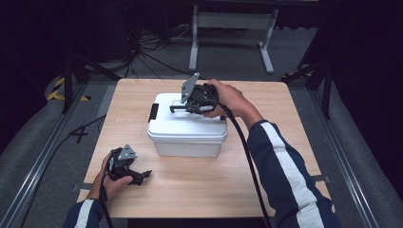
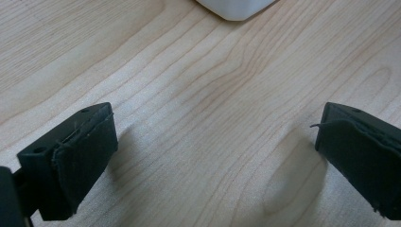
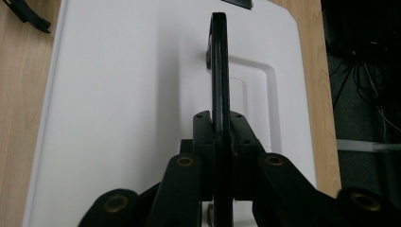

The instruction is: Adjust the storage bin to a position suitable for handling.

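We have the right gripper [image 3: 221, 137] clamped on the thin black carry handle [image 3: 220, 71] raised atop the white lidded storage box [image 1: 186, 126]. The box looks rigid and smooth, probably light, and is best lifted by that handle. Near the box's front-left corner, our left gripper [image 1: 138, 175] rests on the wooden table [image 1: 199, 190], jaws apart and empty.

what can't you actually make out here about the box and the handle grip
- What the white box holds: its lid is on in the high view.
- The handle's near end: in the right gripper view the right gripper is shut over it.
- The box's far-side latch: cut off by the top edge of the right gripper view.
- Most of the box in the left gripper view, where the open left gripper sees one corner, cropped at the top.
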The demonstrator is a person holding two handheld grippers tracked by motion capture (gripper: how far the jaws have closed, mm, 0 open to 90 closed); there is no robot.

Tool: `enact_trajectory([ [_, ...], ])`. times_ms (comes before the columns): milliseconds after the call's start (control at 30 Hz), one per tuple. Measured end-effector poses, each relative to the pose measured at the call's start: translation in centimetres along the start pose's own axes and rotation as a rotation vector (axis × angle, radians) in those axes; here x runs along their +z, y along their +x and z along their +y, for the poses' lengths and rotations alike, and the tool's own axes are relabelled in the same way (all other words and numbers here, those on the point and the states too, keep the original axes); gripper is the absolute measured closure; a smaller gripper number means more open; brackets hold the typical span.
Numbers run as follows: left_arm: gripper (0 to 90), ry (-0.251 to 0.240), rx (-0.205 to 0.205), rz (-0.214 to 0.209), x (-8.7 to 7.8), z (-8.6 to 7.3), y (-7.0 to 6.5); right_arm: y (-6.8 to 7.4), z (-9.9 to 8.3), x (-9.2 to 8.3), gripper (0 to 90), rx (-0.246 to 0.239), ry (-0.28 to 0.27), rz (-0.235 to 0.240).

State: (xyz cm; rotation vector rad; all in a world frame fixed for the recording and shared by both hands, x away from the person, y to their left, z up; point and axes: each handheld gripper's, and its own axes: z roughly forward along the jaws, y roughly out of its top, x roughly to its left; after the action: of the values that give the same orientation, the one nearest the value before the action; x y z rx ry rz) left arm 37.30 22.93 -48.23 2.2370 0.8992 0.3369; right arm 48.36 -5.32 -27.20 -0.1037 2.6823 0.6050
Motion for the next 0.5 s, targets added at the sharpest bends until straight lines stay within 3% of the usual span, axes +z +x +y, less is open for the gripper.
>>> enact_trajectory([
  [367, 0.2, 0.004, 0.0, -0.006, 0.0, 0.0, 0.0, 0.2, -0.3, -1.5, 84.5, -0.007, -0.056, -0.009],
  [500, 0.2, 0.0, 0.007, 0.0, 0.0, 0.0, 0.1, 0.5, -0.4, -1.8, 84.4, -0.008, -0.053, -0.007],
])
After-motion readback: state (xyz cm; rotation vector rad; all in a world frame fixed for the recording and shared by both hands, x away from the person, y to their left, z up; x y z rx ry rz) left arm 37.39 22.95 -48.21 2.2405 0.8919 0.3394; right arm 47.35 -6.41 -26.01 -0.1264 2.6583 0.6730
